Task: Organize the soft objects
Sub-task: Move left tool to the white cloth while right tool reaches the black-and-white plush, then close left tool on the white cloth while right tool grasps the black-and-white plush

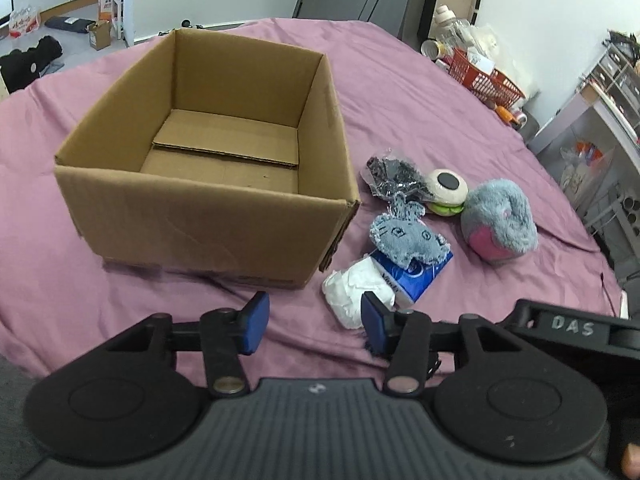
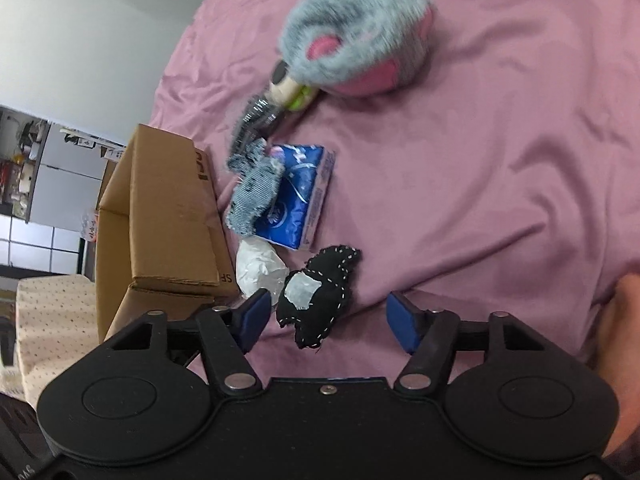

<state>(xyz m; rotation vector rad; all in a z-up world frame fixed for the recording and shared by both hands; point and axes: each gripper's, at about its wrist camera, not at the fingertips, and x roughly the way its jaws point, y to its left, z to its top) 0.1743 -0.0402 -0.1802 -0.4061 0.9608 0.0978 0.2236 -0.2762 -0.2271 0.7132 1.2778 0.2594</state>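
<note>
An open brown cardboard box [image 1: 208,168] stands on the mauve bedsheet [image 1: 400,92] ahead-left of the left gripper [image 1: 316,322], whose jaws gape wide, holding nothing. A fluffy grey-and-pink plush [image 2: 356,36] lies far ahead of the right gripper [image 2: 328,320] (jaws also wide), then a blue tissue pack [image 2: 302,200]; a black stitched fabric toy [image 2: 320,296] sits between its fingertips.

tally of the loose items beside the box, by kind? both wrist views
Plush/fabric toys: 4 — fluffy grey-pink plush, grey fabric fish, burger-shaped toy, black stitched fabric toy
Tissue packs: 1 — blue tissue pack
Crumpled white tissue or wrap: 1
Dark item in clear wrapper: 1
Total: 7
</note>
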